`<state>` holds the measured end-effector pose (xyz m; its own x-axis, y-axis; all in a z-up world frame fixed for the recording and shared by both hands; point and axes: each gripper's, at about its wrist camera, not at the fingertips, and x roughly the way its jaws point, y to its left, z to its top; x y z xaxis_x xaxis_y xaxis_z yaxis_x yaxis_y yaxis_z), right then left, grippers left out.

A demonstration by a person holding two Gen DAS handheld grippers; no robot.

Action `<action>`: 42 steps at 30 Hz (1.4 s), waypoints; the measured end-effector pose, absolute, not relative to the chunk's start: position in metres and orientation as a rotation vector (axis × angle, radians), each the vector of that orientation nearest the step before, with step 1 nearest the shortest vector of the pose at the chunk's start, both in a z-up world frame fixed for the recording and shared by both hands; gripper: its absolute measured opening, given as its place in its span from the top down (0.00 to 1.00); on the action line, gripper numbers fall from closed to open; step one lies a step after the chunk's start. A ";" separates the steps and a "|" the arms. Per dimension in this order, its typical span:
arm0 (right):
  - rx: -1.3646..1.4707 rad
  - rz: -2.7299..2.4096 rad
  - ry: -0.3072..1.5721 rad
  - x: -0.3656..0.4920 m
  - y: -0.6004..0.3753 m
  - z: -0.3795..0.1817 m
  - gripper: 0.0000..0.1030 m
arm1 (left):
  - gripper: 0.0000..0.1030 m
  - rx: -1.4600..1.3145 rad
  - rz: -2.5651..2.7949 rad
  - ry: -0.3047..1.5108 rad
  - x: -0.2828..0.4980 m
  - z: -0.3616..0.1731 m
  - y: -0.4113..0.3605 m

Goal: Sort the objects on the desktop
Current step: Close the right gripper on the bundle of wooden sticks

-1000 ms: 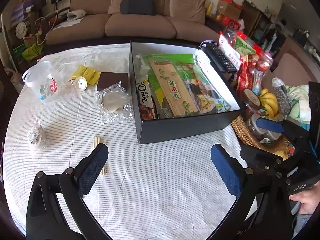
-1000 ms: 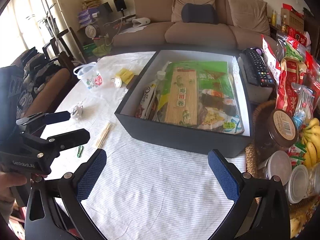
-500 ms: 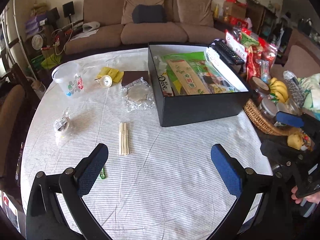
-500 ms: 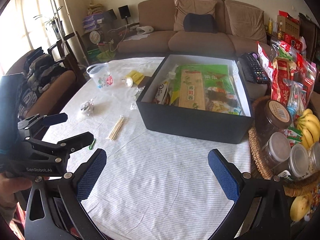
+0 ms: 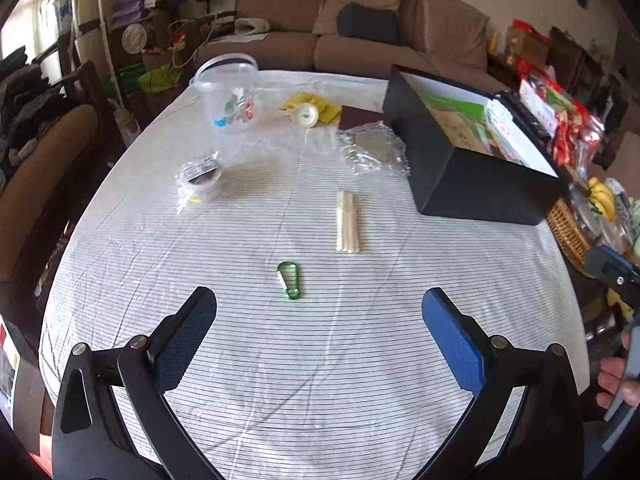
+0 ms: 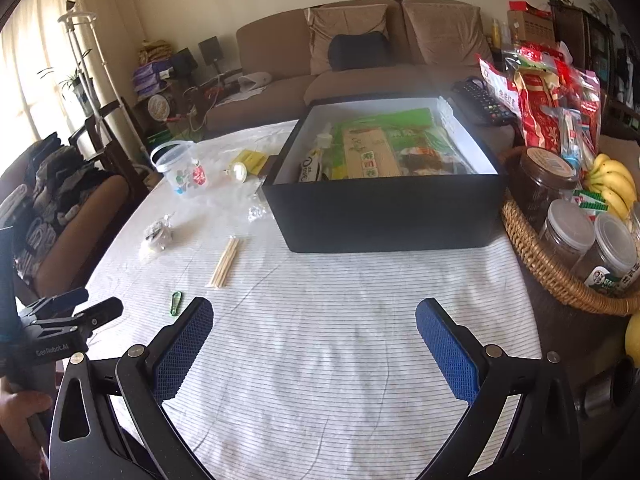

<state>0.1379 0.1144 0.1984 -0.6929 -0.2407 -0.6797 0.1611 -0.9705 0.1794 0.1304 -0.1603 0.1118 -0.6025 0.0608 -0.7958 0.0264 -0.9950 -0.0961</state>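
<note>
Two grippers: left gripper (image 5: pixel 319 308) and right gripper (image 6: pixel 314 318) both hover above the near part of the striped tablecloth (image 5: pixel 320 360), jaws spread wide, nothing between the blue pads.
Key relation: small green metal carabiner clip (image 5: pixel 289 274) lies just beyond the left gripper, slightly left of the midline between its fingers; its long axis runs near to far, roughly in line with the gripper's forward direction.
Nearer hand: the left, as I judge it. In the right wrist view the same clip (image 6: pixel 175 302) sits far off to the left, beside the left gripper's body.
Next in line: bundle of pale wooden sticks (image 5: pixel 347 222), farther away and a little right of the clip, also lying lengthwise near to far.
Destination: open black rectangular box (image 5: pixel 460 176) at far right, already holding green food packets; probably where loose items go.
Other loose items: clear plastic tub with a printed side (image 5: pixel 230 98), wrapped tape roll (image 5: pixel 199 178), crinkled clear wrapper (image 5: pixel 374 152), yellow packets (image 5: pixel 310 102) with a small round thing in front of them, dark flat card (image 5: pixel 358 119), all on the far left half.
Hard to make out: the wrapper's contents and the small round object's identity are unclear.
Cut off: wicker basket (image 6: pixel 560 276) of jars and bananas runs past the right edge; the box wall hides the lower part of its contents.
</note>
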 end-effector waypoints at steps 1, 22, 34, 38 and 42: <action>1.107 -2.699 -0.129 0.138 0.109 0.196 0.00 | 0.00 -1.407 2.793 -0.174 0.131 0.106 -0.170; 1.144 -2.524 -0.158 0.090 0.017 0.145 0.00 | 0.01 -1.461 2.742 -0.296 0.081 0.052 -0.210; 1.228 -2.513 -0.108 0.017 -0.063 0.081 0.31 | 0.01 -1.417 2.870 -0.528 0.043 0.068 -0.287; 1.251 -2.554 -0.026 -0.001 -0.073 0.067 0.48 | 0.01 -1.435 2.852 -0.617 0.041 0.068 -0.300; 1.226 -2.579 0.122 -0.004 -0.084 0.061 0.66 | 0.01 -1.434 2.816 -0.642 0.040 0.068 -0.298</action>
<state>-0.0040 -0.0835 0.0607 -0.5995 -0.2160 -0.7707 0.2878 -0.9567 0.0442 0.0403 -0.2985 0.0679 -0.6017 0.1044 -0.7919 0.2490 -0.9175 -0.3101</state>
